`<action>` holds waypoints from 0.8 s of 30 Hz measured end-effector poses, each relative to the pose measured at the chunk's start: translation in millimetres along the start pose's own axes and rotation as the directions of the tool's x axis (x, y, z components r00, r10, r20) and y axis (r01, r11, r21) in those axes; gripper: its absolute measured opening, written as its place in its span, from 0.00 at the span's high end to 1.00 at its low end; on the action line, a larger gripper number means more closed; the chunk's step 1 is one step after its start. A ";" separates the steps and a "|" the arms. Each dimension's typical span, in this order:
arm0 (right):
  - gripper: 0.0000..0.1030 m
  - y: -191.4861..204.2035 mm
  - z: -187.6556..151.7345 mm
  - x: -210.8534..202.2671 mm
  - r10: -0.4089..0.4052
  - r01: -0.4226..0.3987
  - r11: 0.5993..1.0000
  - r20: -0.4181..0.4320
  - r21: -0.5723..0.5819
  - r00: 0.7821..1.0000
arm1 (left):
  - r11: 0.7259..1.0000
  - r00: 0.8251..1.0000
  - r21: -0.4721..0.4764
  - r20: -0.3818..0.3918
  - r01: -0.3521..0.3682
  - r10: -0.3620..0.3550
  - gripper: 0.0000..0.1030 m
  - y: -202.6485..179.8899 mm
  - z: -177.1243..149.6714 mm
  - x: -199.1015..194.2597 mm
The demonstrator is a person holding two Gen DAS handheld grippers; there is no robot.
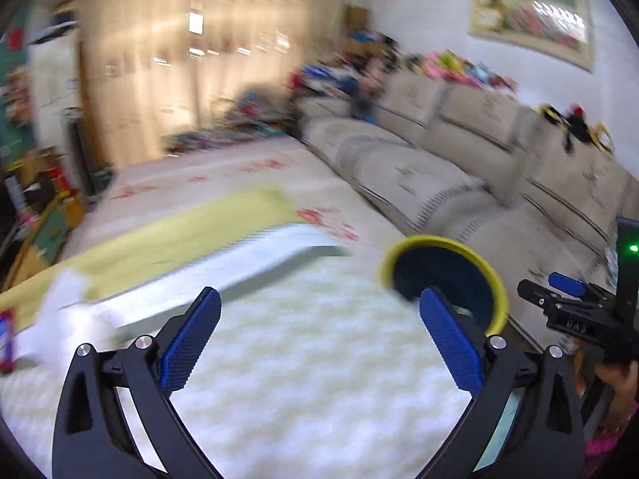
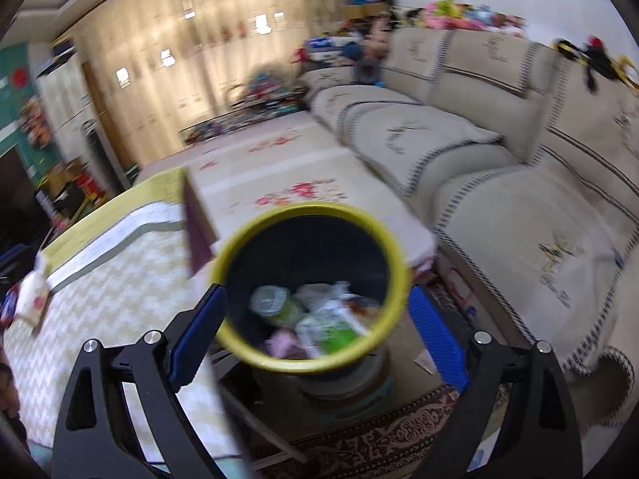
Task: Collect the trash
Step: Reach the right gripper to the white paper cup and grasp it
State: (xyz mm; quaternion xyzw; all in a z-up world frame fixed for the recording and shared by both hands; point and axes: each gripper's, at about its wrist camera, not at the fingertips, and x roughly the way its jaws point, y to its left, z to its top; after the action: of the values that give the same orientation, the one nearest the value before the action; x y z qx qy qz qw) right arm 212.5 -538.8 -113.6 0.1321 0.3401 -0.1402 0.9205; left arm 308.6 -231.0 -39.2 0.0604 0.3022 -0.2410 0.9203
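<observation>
A dark bin with a yellow rim stands on the floor beside the table. It holds trash: a green-white bottle, crumpled wrappers and a pink scrap. My right gripper is open and empty, straddling the bin's mouth from above. My left gripper is open and empty over the white-patterned tablecloth. The bin shows past its right finger. The right gripper appears at the far right of the left wrist view.
A crumpled white paper and a red packet lie on the table's left side; they also show in the right wrist view. A beige sofa runs along the right. A patterned rug lies under the bin.
</observation>
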 end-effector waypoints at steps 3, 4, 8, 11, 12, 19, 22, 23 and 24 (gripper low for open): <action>0.15 49.2 4.9 4.5 0.083 -0.084 0.993 -0.020 -0.081 0.996 | 0.988 0.989 -0.052 0.036 -0.145 0.147 0.05 59.3 -21.8 -43.8; 0.15 70.7 5.9 7.4 0.121 -0.125 0.986 -0.036 -0.108 0.992 | 0.976 0.977 -0.078 0.039 -0.205 0.209 0.05 84.1 -32.3 -59.8; 0.15 143.7 6.3 13.5 0.225 -0.238 0.952 -0.087 -0.195 0.970 | 0.911 0.922 -0.179 0.043 -0.371 0.384 0.05 158.4 -70.2 -102.2; 0.15 206.7 3.4 13.4 0.298 -0.320 0.908 -0.120 -0.271 0.947 | 0.856 0.879 -0.238 0.016 -0.459 0.477 0.05 203.9 -97.7 -118.5; 0.15 224.8 2.8 12.9 0.322 -0.348 0.891 -0.134 -0.292 0.937 | 0.843 0.870 -0.254 0.005 -0.475 0.492 0.05 218.5 -105.9 -121.3; 0.15 342.2 -10.0 15.9 0.408 -0.458 0.825 -0.213 -0.330 0.888 | 0.805 0.857 -0.326 -0.031 -0.495 0.514 0.05 256.5 -138.4 -113.4; 0.15 367.7 -17.6 26.8 0.396 -0.453 0.833 -0.228 -0.318 0.889 | 0.823 0.873 -0.325 -0.012 -0.465 0.488 0.05 249.7 -138.2 -109.4; 0.15 378.0 -21.4 31.8 0.387 -0.447 0.839 -0.236 -0.311 0.891 | 0.826 0.871 -0.316 -0.007 -0.467 0.491 0.05 244.7 -138.7 -108.3; 0.15 384.1 -23.2 35.4 0.377 -0.439 0.844 -0.240 -0.308 0.894 | 0.829 0.870 -0.306 -0.002 -0.469 0.492 0.05 242.3 -139.4 -107.4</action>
State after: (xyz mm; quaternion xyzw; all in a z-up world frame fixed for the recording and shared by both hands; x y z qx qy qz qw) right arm 358.3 -181.3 -97.4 0.0452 0.4009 0.1346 0.9051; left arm 276.1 60.9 -97.6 -0.0135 0.2741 0.0442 0.9606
